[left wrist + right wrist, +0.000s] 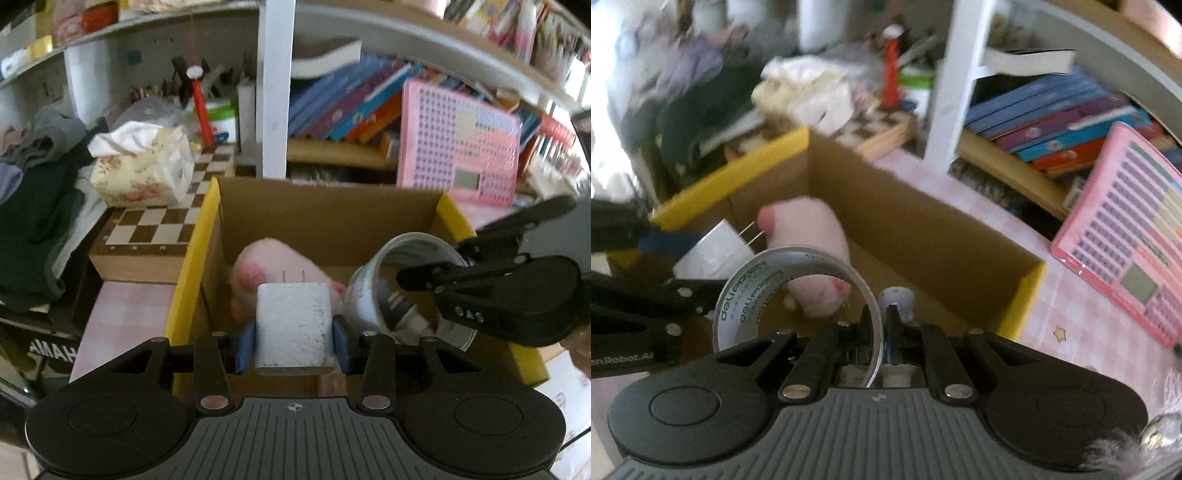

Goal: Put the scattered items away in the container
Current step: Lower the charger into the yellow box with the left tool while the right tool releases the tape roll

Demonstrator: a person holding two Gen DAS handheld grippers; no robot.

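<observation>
A white plug adapter [293,325] with two prongs is held over the cardboard box [325,218], my left gripper [293,338] shut on its sides with the blue pads. A pink plush toy [266,273] lies inside the box. My right gripper [880,325] is shut on the rim of a clear tape roll [768,291], held above the box [923,221] beside the plush toy [812,243]. In the left wrist view the tape roll [373,295] and the right gripper's black arm hang at the right. The adapter [714,254] shows at the left of the right wrist view.
The box has yellow-edged flaps [188,291] and stands on a pink checked tablecloth [1067,314]. A chessboard [162,221] with a tissue pack [144,166] sits to its left. A pink toy tablet [458,144] leans against shelves of books [347,99]. Clothes [33,206] pile at far left.
</observation>
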